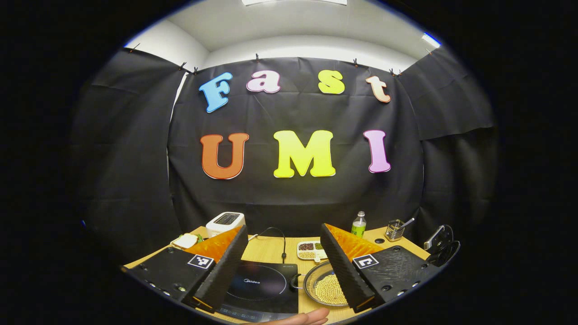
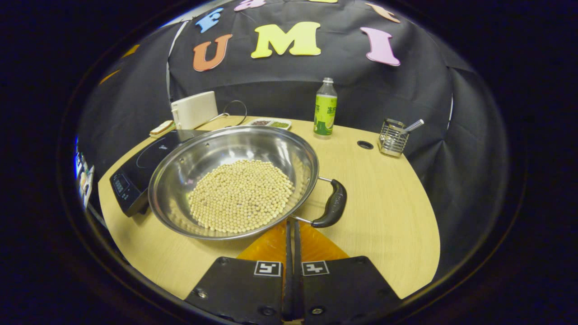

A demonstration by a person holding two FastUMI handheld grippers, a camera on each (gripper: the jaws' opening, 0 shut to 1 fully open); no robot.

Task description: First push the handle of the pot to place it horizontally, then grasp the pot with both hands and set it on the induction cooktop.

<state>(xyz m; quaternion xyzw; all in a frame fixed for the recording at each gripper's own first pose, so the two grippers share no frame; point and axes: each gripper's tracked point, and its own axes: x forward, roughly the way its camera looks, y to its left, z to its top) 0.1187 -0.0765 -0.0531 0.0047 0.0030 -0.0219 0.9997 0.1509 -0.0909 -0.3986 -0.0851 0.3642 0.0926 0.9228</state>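
Steel, round and shiny, one pot (image 2: 232, 180) sits at the centre of the right gripper view on a pale wood-grain bench (image 2: 384, 212), holding a heap of small cream beans (image 2: 241, 196); one dark curved handle (image 2: 333, 204) juts from its right rim, and its left edge meets one black glass induction cooktop (image 2: 135, 174) lying at frame left. At the bottom of that view the right claw (image 2: 292, 225) is closed with its fingers pressed together, tips just below the pot's rim beside the handle, though contact cannot be told. In the left gripper view the left claw (image 1: 284, 266) is spread wide open above the cooktop and the pot, gripping nothing, with a fingertip of a hand (image 1: 302, 318) at the bottom edge. Behind, toward the upper part of the right gripper view, stand one green-labelled bottle (image 2: 325, 107), one wire mesh holder (image 2: 392, 137) with a utensil, one white toaster (image 2: 194, 109), and one divided tray (image 2: 270, 122) of grains.
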